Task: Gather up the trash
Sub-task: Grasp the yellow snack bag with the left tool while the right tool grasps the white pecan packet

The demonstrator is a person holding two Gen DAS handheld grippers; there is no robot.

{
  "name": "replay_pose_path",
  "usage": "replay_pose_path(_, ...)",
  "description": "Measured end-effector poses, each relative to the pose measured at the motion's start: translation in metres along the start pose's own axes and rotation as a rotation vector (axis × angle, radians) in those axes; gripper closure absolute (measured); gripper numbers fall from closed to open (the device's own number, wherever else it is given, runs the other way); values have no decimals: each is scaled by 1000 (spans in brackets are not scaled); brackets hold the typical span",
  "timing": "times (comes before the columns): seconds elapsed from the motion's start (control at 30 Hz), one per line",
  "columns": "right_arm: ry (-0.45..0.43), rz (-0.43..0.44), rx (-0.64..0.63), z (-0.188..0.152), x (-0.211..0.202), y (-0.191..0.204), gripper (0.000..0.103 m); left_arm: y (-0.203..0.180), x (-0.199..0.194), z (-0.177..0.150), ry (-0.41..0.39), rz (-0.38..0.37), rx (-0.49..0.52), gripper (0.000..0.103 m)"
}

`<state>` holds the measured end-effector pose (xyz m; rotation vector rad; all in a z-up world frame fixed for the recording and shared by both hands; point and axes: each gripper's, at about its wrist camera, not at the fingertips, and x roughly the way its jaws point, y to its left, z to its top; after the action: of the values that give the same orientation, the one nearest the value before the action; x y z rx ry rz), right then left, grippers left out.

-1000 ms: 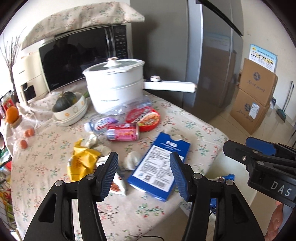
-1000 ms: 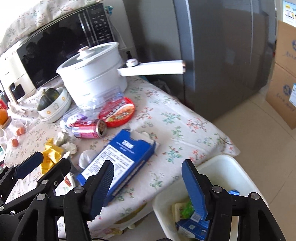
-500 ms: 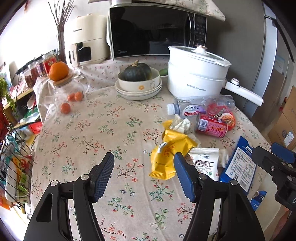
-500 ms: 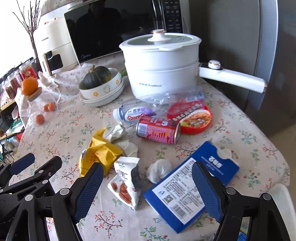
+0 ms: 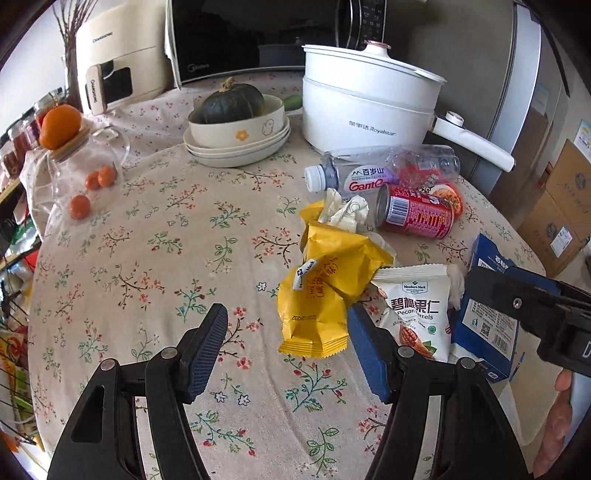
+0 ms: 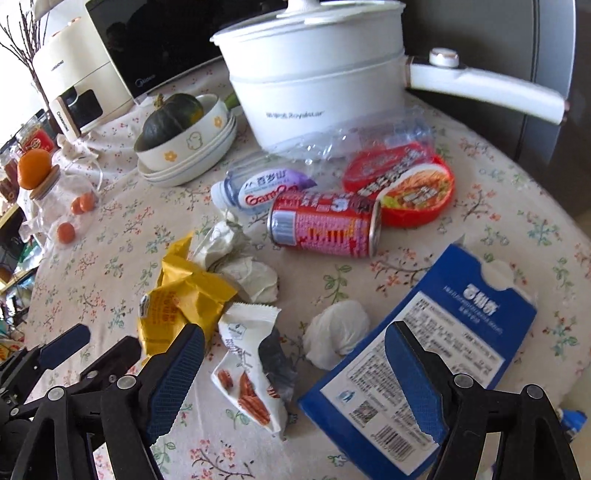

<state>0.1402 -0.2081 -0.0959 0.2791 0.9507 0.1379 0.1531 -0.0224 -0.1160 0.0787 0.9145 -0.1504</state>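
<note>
Tissue ball [image 6: 336,349] shows only past the right tongs [image 6: 295,380].

This is a home kitchen or dining corner. A round table [image 5: 147,258] under a flowered cloth carries cooking things: a black microwave [image 5: 258,33], a cream countertop cooker [image 5: 114,55], a white electric pot [image 5: 365,96] with a long handle, and a squash [image 5: 232,103] in a bowl on stacked plates. A glass jar [image 5: 81,173] holds small oranges, with one on its lid. Behind stands a grey fridge [image 5: 524,92]. Cardboard boxes [image 5: 561,206] sit on the floor beside it. At the left edge there seem to be shelves of jars and packets, though the view there is too warped to be sure.
</note>
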Motion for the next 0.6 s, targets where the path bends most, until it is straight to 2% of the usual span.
replay_pose_path(0.07, 32, 49, 5, -3, 9, 2, 19, -5, 6, 1, 5, 0, 26, 33)
replay_pose_path(0.23, 58, 57, -25, -11, 25, 10, 19, -2, 26, 3, 18, -13, 15, 33)
replay_pose_path(0.4, 63, 82, -21, -14, 36, 11, 28, 5, 43, 3, 13, -36, -38, 33)
replay_pose_path(0.5, 80, 74, -61, -16, 45, 18, 44, 5, 47, 4, 1, -36, -40, 33)
replay_pose_path(0.57, 92, 76, -72, -17, 52, 20, 64, 3, 48, 4, -13, -53, -34, 33)
replay_pose_path(0.6, 100, 73, -79, -18, 55, 20, 71, 2, 47, 4, -19, -69, -35, 34)
